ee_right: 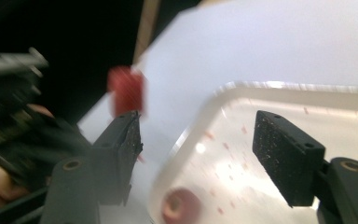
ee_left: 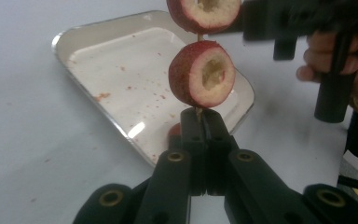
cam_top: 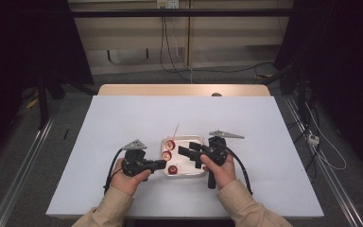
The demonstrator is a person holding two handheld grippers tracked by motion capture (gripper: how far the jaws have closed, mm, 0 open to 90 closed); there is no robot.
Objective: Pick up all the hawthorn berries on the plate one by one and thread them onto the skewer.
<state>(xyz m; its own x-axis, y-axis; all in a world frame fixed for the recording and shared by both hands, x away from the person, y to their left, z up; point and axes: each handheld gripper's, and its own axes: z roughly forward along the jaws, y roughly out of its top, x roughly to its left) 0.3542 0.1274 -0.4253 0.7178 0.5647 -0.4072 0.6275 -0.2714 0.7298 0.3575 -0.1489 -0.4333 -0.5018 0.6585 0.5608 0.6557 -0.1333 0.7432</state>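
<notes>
The tray looks like glossy white enamel or metal with a shiny rim. The table cover is smooth and matt. The pads are rough black rubber.

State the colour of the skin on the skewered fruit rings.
Red skin on the fruit rings, pale inside; clearest in the left gripper view.

My left black two-jaw gripper points right, jaws pressed together on a thin wooden skewer, my left hand wrapped round its handle. My right black two-jaw gripper points left with its jaws apart and nothing between the pads, right hand gripping it from behind.
</notes>
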